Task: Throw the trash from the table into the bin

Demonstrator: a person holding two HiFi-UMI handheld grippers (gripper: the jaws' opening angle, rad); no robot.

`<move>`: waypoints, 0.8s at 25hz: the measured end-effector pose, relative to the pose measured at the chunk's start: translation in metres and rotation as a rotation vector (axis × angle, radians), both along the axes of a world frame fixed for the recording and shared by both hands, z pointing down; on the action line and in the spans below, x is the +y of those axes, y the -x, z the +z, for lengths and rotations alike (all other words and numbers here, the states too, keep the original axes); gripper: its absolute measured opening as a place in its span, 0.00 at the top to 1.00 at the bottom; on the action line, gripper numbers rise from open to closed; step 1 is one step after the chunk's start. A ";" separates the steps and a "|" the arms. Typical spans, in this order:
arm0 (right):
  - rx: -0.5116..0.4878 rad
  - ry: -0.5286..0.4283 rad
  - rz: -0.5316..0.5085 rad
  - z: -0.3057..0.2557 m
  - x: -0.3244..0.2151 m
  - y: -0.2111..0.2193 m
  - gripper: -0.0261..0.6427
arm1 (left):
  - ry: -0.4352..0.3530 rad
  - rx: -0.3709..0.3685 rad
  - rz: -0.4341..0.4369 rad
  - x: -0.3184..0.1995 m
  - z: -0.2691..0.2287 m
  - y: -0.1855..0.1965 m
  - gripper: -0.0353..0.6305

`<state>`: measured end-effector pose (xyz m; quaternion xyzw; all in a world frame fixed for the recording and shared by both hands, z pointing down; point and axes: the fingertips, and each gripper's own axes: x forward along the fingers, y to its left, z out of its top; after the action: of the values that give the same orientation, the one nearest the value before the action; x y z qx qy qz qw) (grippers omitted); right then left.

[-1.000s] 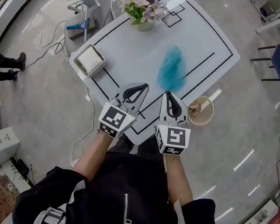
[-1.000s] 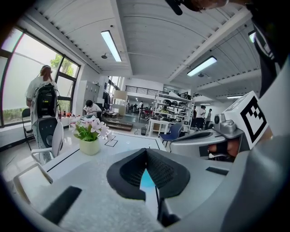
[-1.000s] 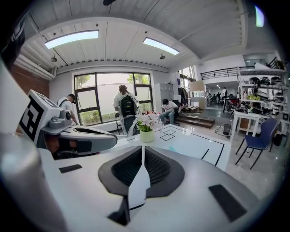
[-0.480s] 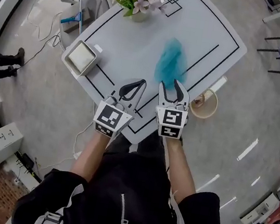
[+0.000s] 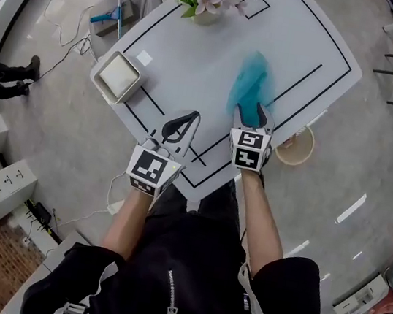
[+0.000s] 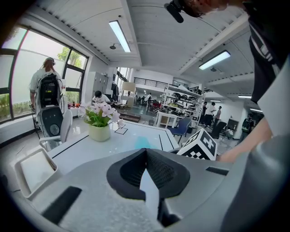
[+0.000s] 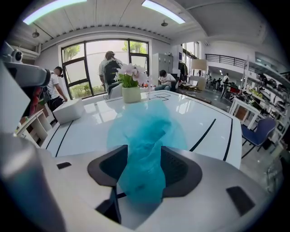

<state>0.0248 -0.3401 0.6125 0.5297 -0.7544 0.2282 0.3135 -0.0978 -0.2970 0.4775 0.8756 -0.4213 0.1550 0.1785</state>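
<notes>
Since the right tool (image 5: 252,111) has just been spreading its jaws and the teal bag (image 5: 250,87) sits between them unpinched, I'd call this the pick-up step. Next move: squeeze that thin, crinkly, see-through film. The left tool (image 5: 194,116), left of the bag, is closed on nothing. The round, woven-looking bin (image 5: 295,147) stands on the floor right of the bag, off the glossy white worktop (image 5: 197,57).
</notes>
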 end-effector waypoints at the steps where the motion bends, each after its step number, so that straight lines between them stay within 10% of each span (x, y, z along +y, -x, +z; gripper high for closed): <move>1: 0.005 0.009 0.005 0.004 -0.003 -0.002 0.64 | 0.004 -0.001 -0.009 -0.001 0.002 0.003 0.94; 10: 0.035 0.066 0.026 0.019 -0.013 -0.007 0.65 | 0.020 -0.005 -0.080 -0.003 0.009 0.029 0.94; 20: 0.043 0.109 -0.073 0.019 0.006 0.014 0.90 | -0.001 0.002 -0.110 0.007 0.001 0.044 0.94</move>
<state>0.0111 -0.3337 0.6314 0.4887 -0.7528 0.2460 0.3660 -0.1416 -0.2903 0.4790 0.8514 -0.4686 0.1437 0.1868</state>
